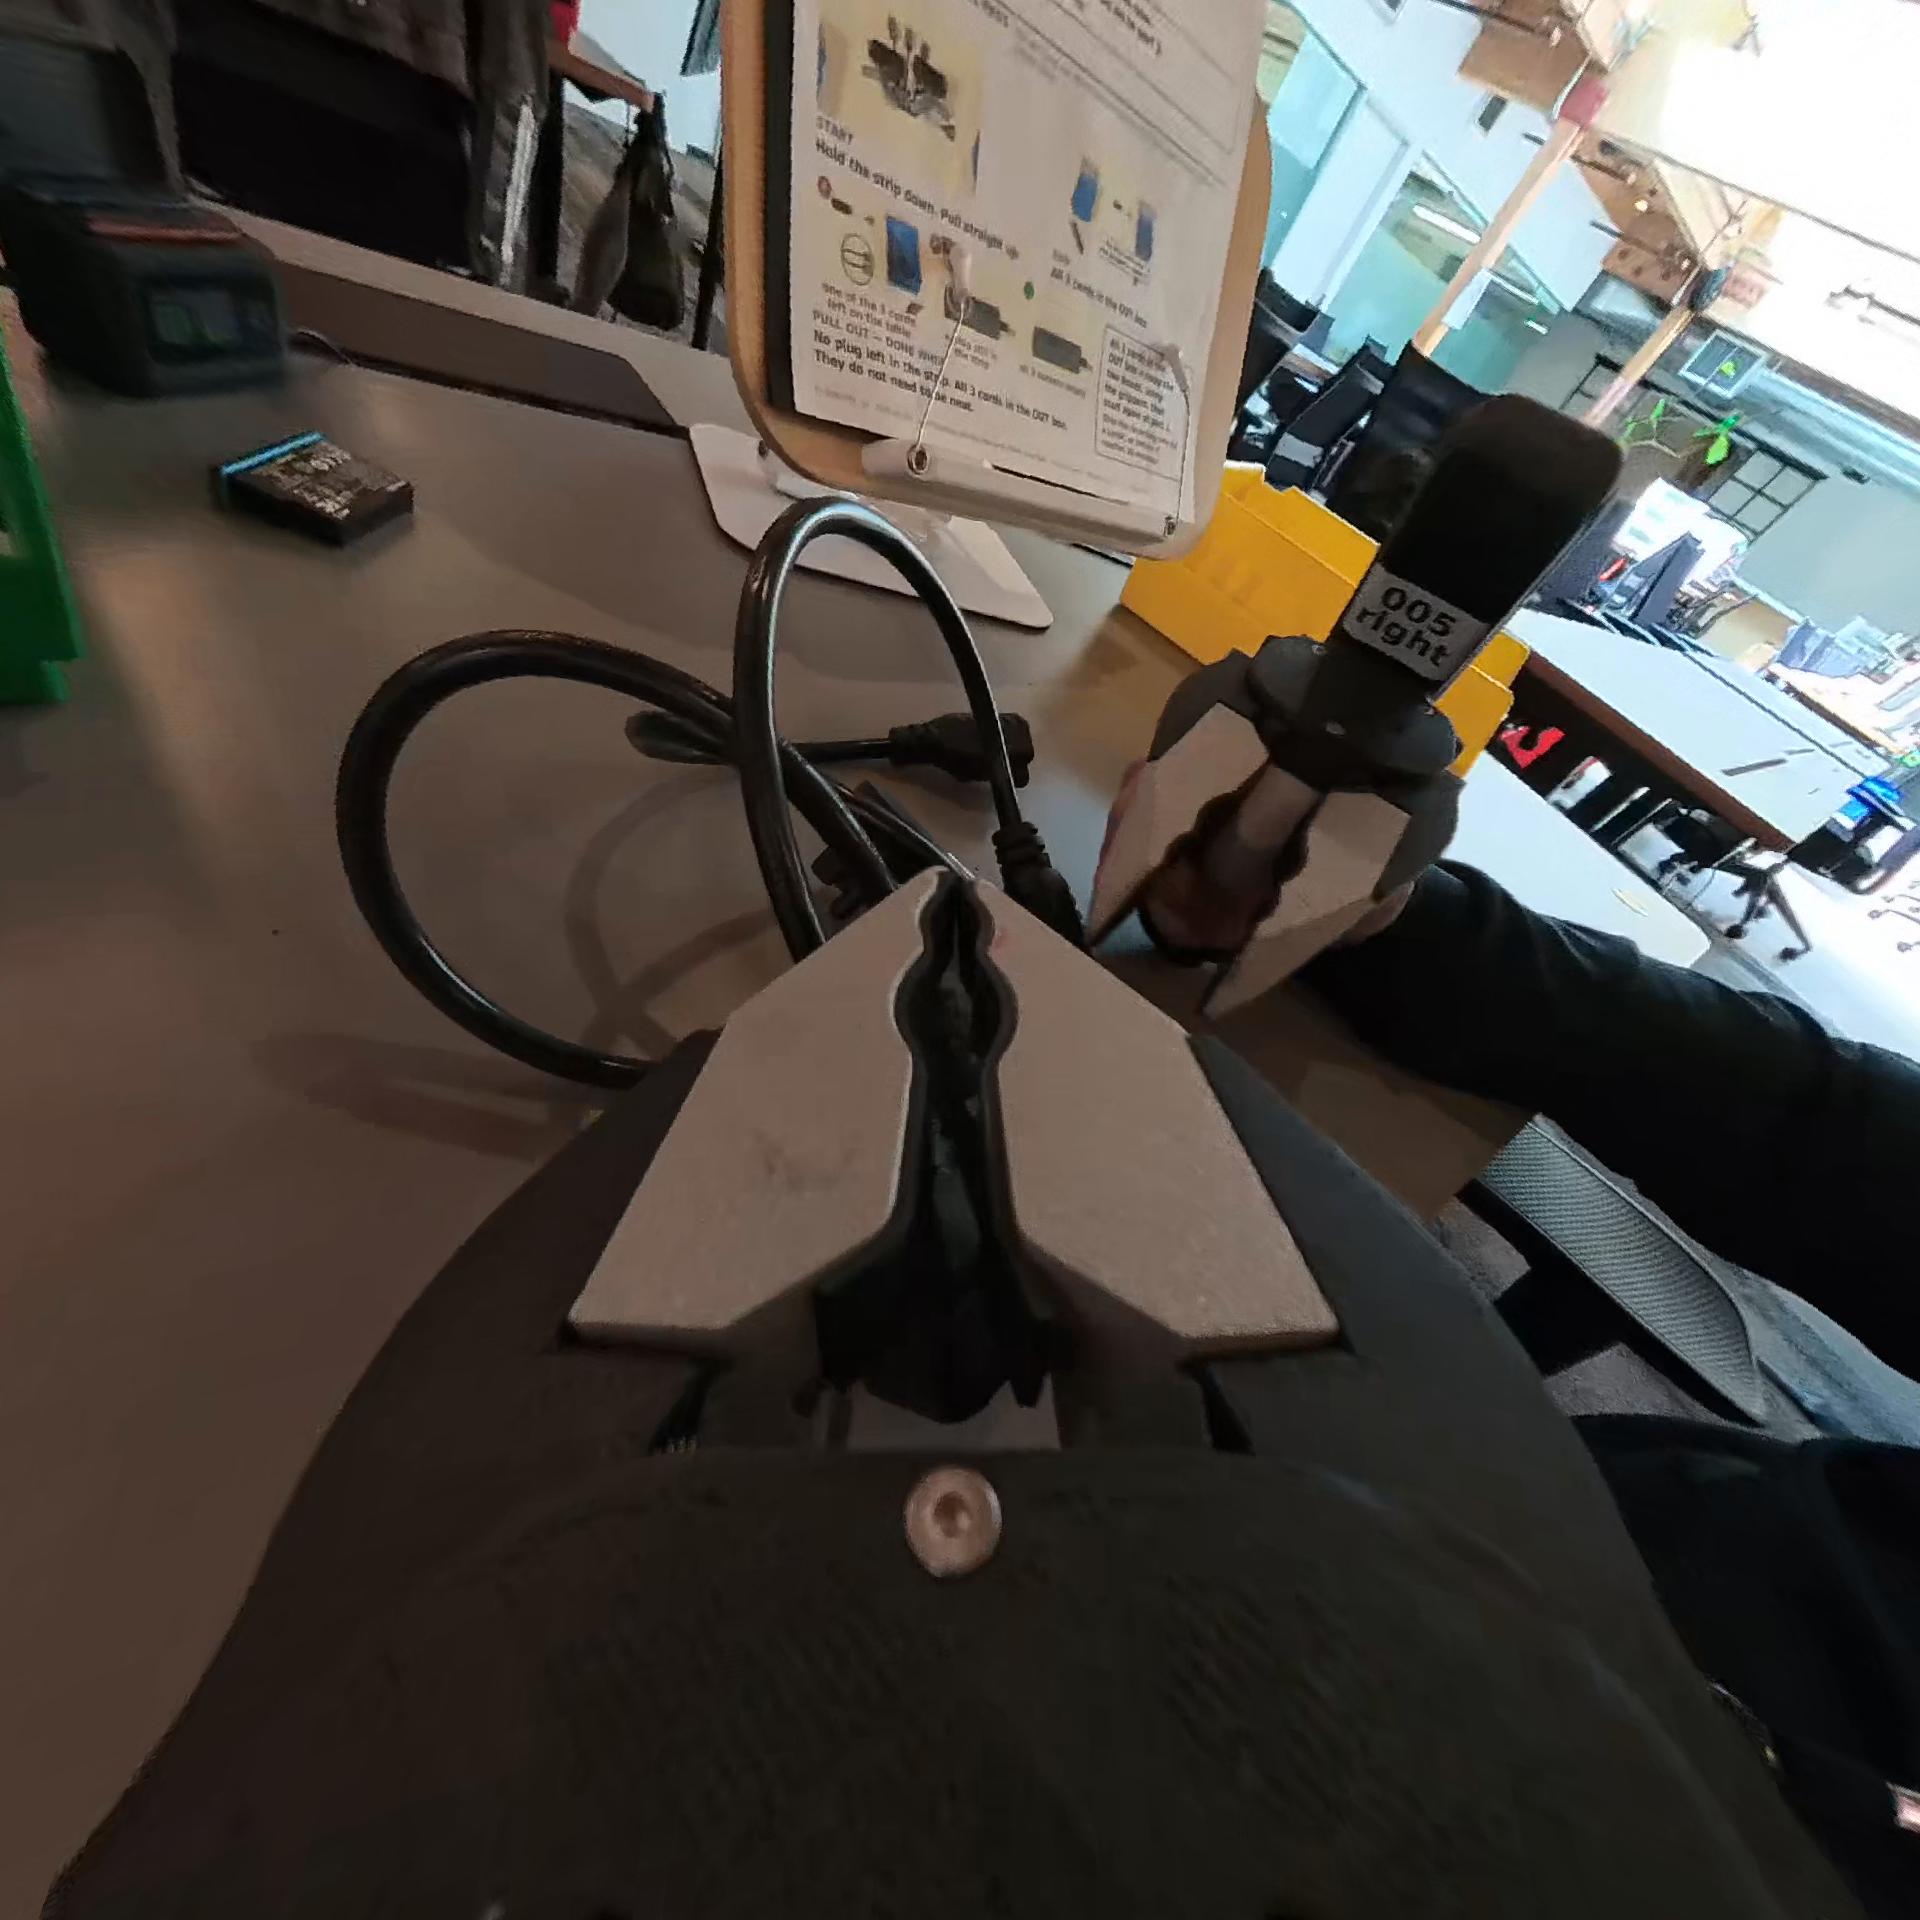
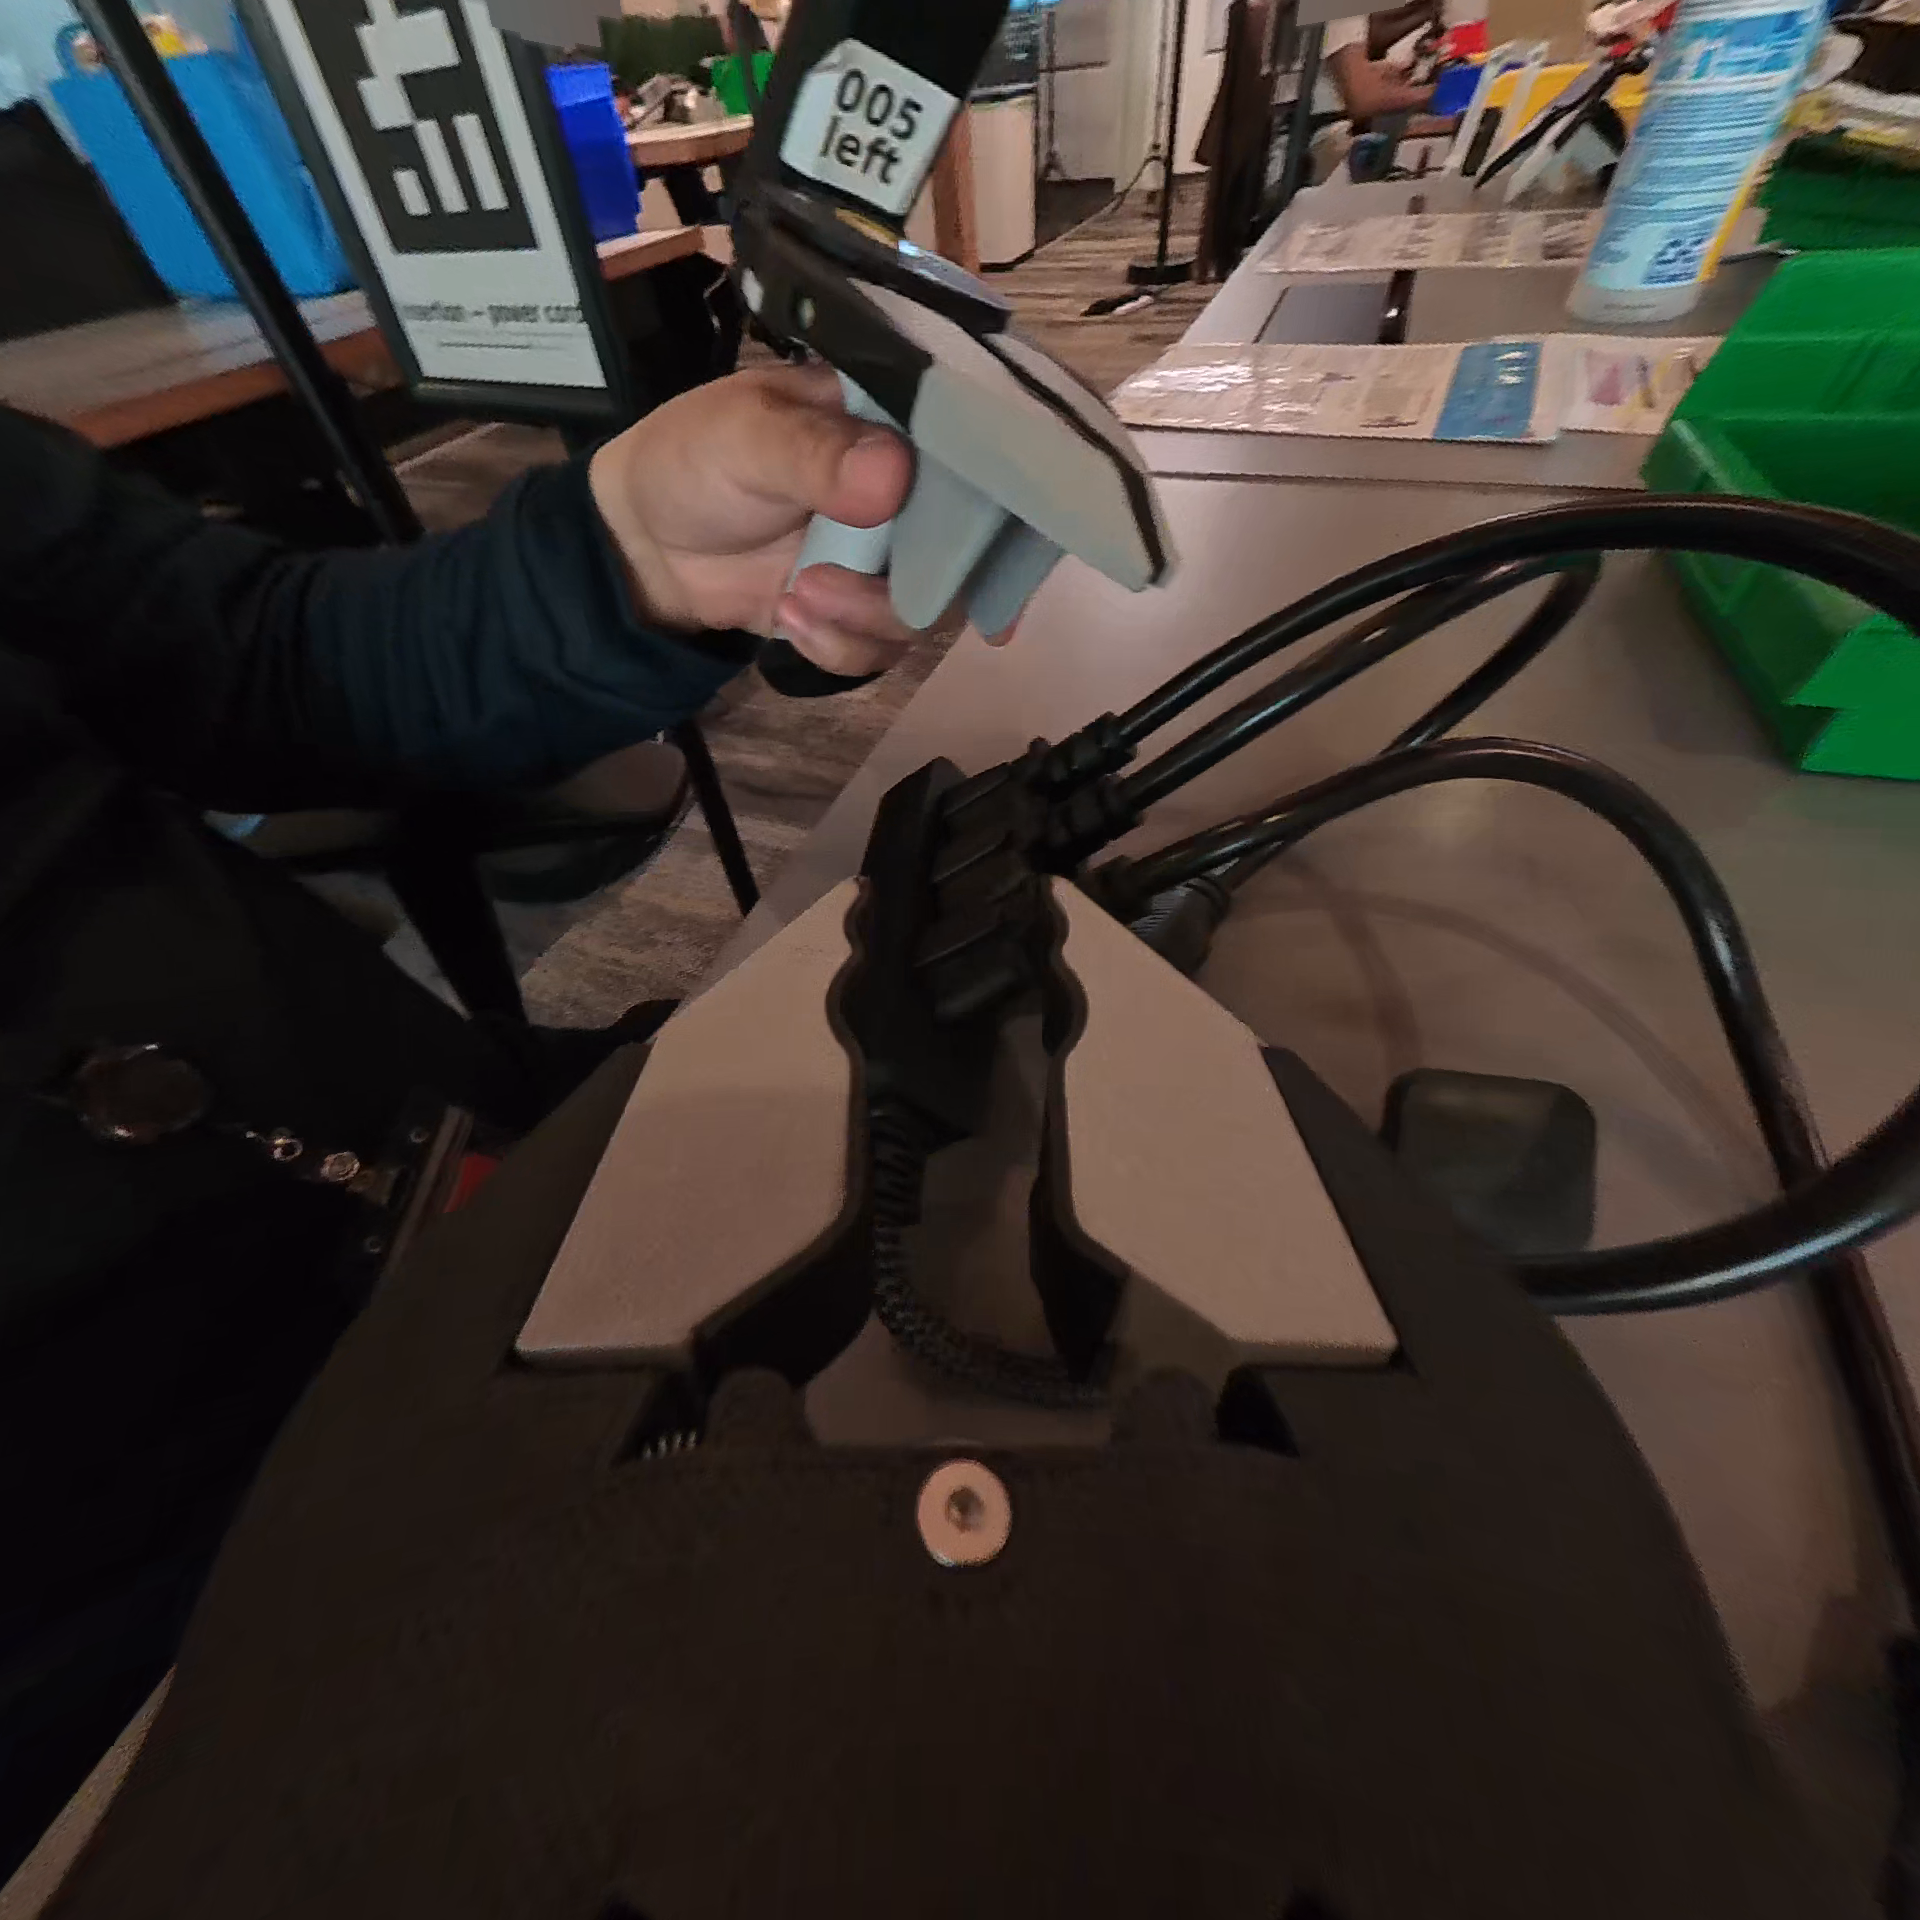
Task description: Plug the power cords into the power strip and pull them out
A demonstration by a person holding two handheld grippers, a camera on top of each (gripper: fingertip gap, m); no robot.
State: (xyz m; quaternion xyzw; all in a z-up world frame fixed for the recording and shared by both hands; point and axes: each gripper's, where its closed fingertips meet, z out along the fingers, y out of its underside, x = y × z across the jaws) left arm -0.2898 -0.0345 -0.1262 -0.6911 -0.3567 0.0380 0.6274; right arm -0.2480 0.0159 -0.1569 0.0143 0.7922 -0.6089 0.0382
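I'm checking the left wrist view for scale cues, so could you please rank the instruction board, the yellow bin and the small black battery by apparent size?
1. Instruction board, largest.
2. Yellow bin, partly hidden behind the right gripper.
3. Small black battery, smallest.

The front of the ribbed black plug (image 2: 977,894) is buried between the right gripper's (image 2: 961,904) grey jaws. The looping black power cords (image 1: 582,727) vanish behind the left gripper (image 1: 951,894). The green plastic bin (image 2: 1829,488) is cut by the right edge. The power strip cannot be made out.
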